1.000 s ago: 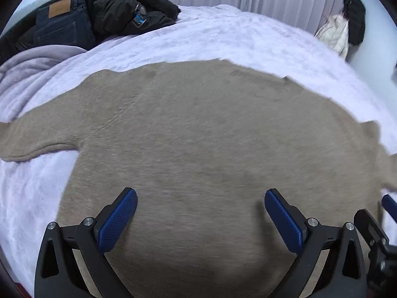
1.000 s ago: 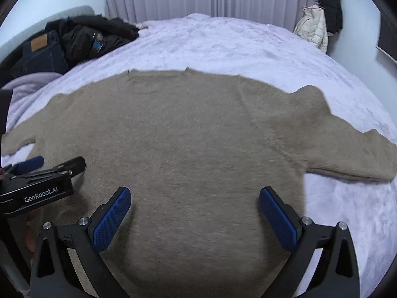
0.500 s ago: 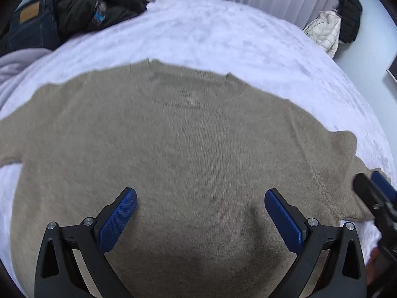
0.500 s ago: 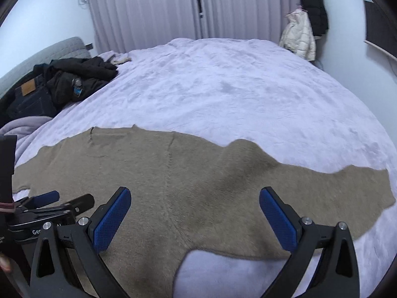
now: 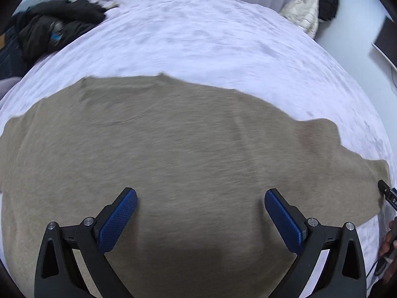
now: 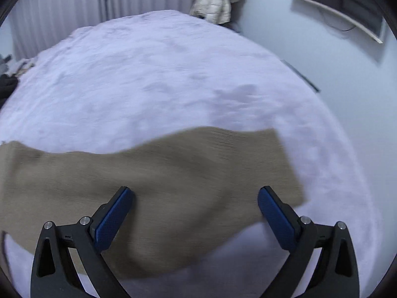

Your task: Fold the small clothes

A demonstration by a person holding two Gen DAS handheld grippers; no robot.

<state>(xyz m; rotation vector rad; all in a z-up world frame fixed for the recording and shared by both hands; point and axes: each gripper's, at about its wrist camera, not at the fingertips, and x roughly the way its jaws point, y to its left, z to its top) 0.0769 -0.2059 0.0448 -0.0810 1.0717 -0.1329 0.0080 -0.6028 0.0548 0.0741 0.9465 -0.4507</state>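
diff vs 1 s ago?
The right gripper swung rightward from over the sweater's body to its right sleeve; the left gripper drifted right too. Nothing grasped: both remain open. The sweater stays flat on the bed.

Text check | you get one partial marking: white letters "DA", cut off by the frame, on the black gripper body (image 5: 390,196) at the right edge | nothing else readable.
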